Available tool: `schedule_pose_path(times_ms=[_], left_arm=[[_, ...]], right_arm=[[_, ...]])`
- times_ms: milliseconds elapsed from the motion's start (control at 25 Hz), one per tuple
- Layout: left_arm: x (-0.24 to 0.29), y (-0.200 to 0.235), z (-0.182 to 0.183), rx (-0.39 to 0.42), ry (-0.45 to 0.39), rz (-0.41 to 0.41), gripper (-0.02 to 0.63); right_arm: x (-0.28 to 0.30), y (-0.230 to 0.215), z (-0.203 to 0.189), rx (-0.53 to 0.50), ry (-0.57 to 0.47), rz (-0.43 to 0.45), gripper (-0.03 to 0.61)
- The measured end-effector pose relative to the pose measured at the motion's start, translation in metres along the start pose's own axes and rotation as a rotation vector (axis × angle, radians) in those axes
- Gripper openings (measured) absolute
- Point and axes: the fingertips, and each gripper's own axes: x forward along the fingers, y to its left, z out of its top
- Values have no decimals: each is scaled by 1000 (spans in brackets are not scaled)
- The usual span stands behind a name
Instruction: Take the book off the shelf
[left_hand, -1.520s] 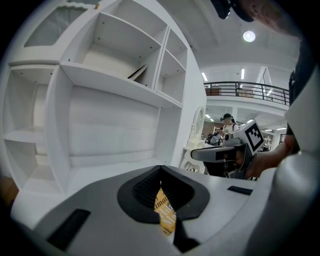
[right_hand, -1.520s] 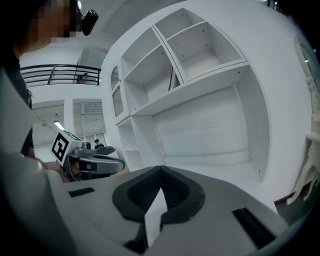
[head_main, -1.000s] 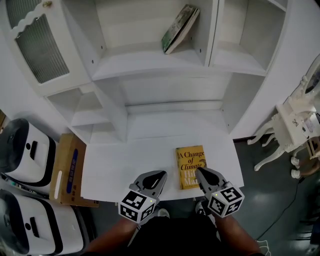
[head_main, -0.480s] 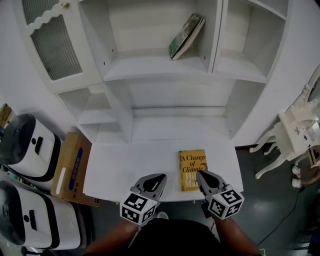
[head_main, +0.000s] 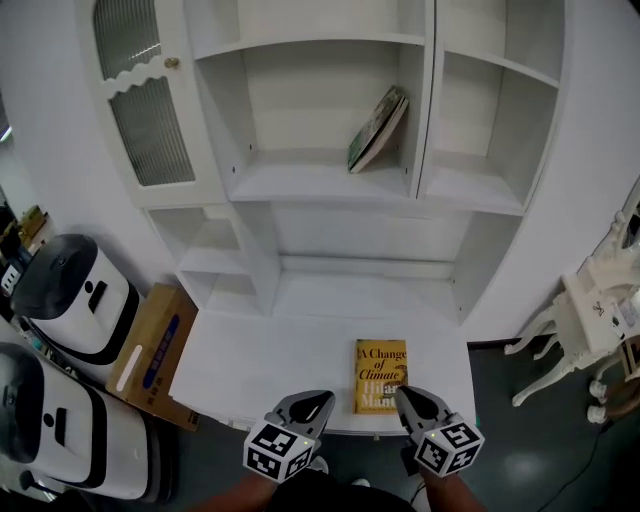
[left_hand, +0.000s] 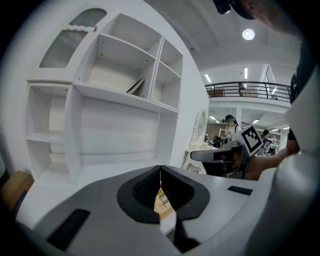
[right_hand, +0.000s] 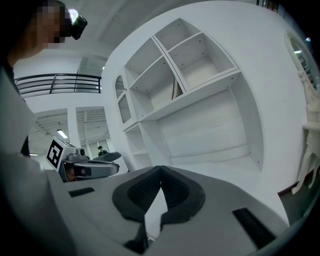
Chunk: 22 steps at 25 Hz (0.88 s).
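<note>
Both of my grippers have slid back toward the near edge of the desk (head_main: 270, 345) since a second ago, and more of the shelf (head_main: 320, 185) above now shows, while neither book has shifted. I count two books. One is the green book (head_main: 377, 130), leaning tilted against the right wall of the shelf's middle compartment, untouched. The other is the yellow book (head_main: 381, 375), lying flat, cover up, on the desk just ahead of me. Its cover reads "A Change of Climate"; the line beneath is partly covered by my right gripper (head_main: 400, 394), so I cannot read it whole. I also count one ribbed glass door (head_main: 145, 110), one box (head_main: 155, 350) with a blue label too small to read, and two white machines (head_main: 75, 300) at the left. I hold two grippers, each with one marker cube. My left gripper (head_main: 323, 398) and my right sit side by side, apart, pointing forward at the shelf and dipped slightly, cubes toward me. The left fingers (left_hand: 145, 187) are pressed together with nothing between them, only a sliver of the yellow book showing past them. The right fingers (right_hand: 177, 192) are likewise closed and empty.
</note>
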Motion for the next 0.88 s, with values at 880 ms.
schedule_pose_path(times_ms=[880], left_arm=[[-40, 91, 21, 55, -2, 32, 11]], right_arm=[[84, 58, 103, -86, -159, 44, 32]])
